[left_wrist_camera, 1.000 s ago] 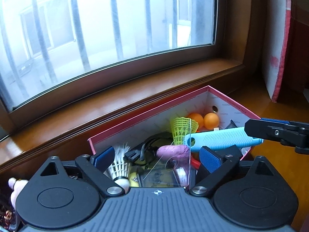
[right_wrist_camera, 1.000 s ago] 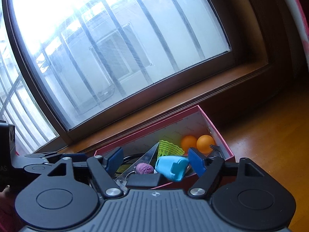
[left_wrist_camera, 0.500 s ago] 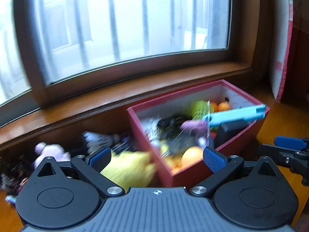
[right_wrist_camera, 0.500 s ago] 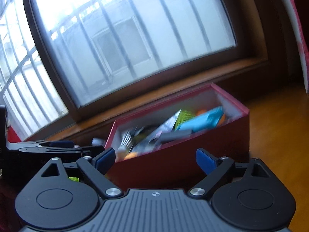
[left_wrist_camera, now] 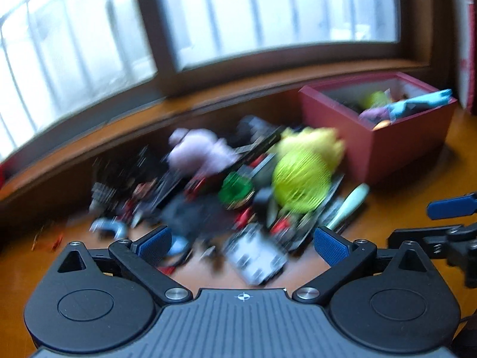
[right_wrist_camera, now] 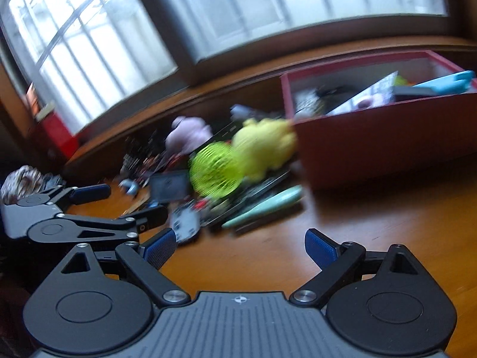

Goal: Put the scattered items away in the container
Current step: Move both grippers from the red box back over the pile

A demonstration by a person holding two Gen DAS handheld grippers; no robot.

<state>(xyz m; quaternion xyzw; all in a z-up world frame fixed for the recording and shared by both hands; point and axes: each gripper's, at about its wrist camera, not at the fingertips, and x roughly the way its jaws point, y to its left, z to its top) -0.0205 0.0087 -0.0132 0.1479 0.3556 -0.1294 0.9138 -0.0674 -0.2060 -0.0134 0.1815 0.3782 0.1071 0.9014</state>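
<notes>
The red box [left_wrist_camera: 402, 146] [right_wrist_camera: 387, 143] stands at the right by the window sill, holding a blue-handled tool [left_wrist_camera: 423, 101] [right_wrist_camera: 447, 80] and several other items. A blurred pile of scattered items lies left of it on the wooden surface: a yellow plush toy [left_wrist_camera: 316, 143] [right_wrist_camera: 265, 143], a lime mesh ball [left_wrist_camera: 298, 185] [right_wrist_camera: 214, 173], a lilac plush [left_wrist_camera: 196, 152] [right_wrist_camera: 187, 132], a mint-handled tool [left_wrist_camera: 348, 205] [right_wrist_camera: 265, 205]. My left gripper [left_wrist_camera: 242, 243] is open and empty, just short of the pile. My right gripper [right_wrist_camera: 240, 247] is open and empty, over bare wood.
A large barred window and wooden sill [left_wrist_camera: 208, 101] run along the back. A red object [right_wrist_camera: 53, 134] stands at the far left. The right gripper's finger [left_wrist_camera: 450, 205] shows in the left view; the left gripper [right_wrist_camera: 89, 208] shows in the right view.
Both grippers have pulled back from the box and swung left towards the pile. The blue-handled tool, held over the box a second ago, now lies in it. Both views are motion-blurred.
</notes>
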